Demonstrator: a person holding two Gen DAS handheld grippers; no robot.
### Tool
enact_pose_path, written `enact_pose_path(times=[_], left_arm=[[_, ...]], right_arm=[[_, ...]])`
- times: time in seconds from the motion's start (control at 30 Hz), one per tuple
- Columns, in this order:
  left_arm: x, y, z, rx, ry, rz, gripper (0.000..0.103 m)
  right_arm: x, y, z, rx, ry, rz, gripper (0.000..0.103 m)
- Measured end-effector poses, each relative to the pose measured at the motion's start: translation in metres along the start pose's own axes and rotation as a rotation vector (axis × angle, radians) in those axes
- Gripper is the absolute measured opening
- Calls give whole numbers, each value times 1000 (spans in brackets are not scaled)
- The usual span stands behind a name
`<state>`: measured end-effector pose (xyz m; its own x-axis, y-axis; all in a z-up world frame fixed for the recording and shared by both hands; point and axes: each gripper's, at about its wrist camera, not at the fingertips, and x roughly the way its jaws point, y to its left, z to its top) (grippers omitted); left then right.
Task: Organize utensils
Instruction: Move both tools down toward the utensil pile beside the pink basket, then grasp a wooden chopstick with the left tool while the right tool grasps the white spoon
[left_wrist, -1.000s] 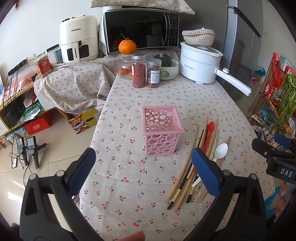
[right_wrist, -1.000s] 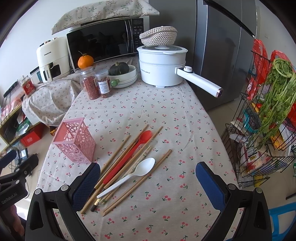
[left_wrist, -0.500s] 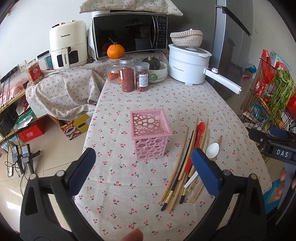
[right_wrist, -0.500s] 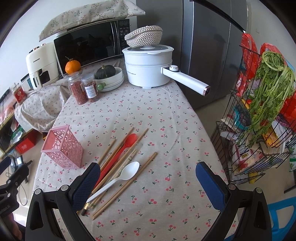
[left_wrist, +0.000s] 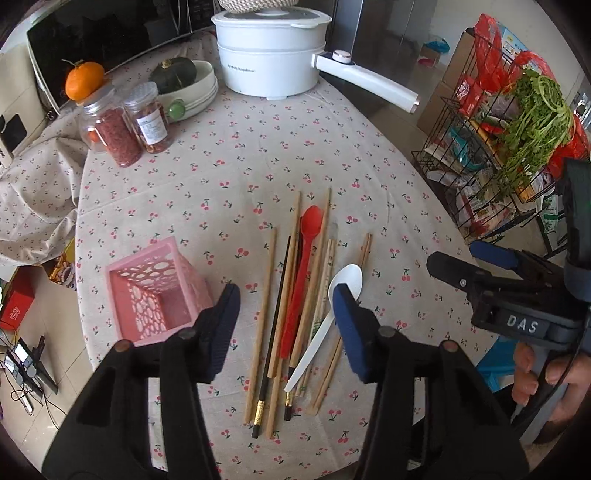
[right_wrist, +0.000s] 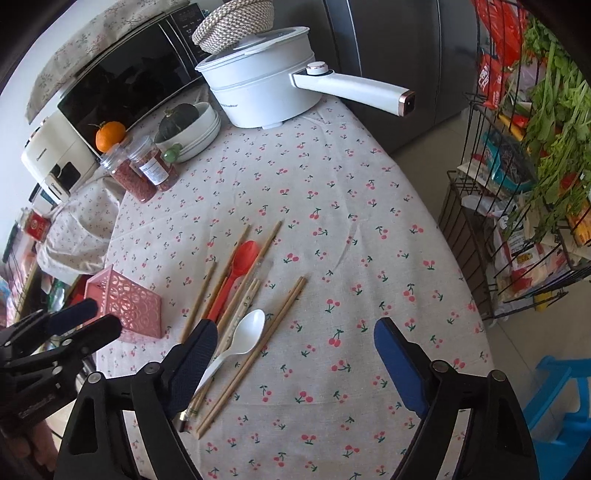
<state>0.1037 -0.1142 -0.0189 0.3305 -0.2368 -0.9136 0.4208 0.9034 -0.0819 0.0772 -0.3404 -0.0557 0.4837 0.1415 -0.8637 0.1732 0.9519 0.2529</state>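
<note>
Red spoon (left_wrist: 306, 251) (right_wrist: 240, 262), white spoon (left_wrist: 343, 284) (right_wrist: 247, 332), and several wooden chopsticks (left_wrist: 267, 280) (right_wrist: 280, 314) with a dark pair lie in a loose bundle on the cherry-print cloth. An empty pink perforated basket (left_wrist: 155, 291) (right_wrist: 125, 306) stands left of them. My left gripper (left_wrist: 286, 325) hovers above the bundle's near half, its jaws closing with nothing pressed between them. My right gripper (right_wrist: 297, 354) hangs over the white spoon's right side, jaws wide and closing, also empty. Each gripper shows in the other's view: right gripper (left_wrist: 469, 264), left gripper (right_wrist: 85, 317).
At the table's far end stand a white pot (left_wrist: 269, 48) with a long handle, two jars (left_wrist: 118, 129) and a bowl holding a squash (left_wrist: 184, 81). A wire rack with greens (left_wrist: 517, 122) stands right of the table edge, with a blue stool (right_wrist: 565, 398) beside it.
Both grippers came in over the utensils and tilted downward. The left jaws have narrowed a lot, the right jaws slightly. The utensils and the basket lie as before.
</note>
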Motion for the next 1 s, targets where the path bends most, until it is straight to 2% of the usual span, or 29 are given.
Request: enact_pose_path(times=[0.07,0.23,0.33,0.57,0.63,0.8,0.9,1.0], left_arm=[[24,-6,10,5,68,0,40],[79,-12,27,13,185,82,19],[100,-9,32,0,223,104,14],[131,-1,34,-37,287,162,13],[137,1,31,-53,308,157,13],[132,4,28,-90,291,128,9],[123,5,22,-97,236,102,8],[95,8,17,-68,171,93,8]], right_arm=[[3,1,1,-3,19,28,82],[13,2,2,-31,52,47,73],[17,-2,3,-33,65,56,72],[13,-10,6,-38,46,53,72],[14,-12,7,-32,50,49,72],[24,-12,7,-31,75,25,72],[35,-12,8,-37,100,1,72],[47,-13,9,-36,126,-11,72]])
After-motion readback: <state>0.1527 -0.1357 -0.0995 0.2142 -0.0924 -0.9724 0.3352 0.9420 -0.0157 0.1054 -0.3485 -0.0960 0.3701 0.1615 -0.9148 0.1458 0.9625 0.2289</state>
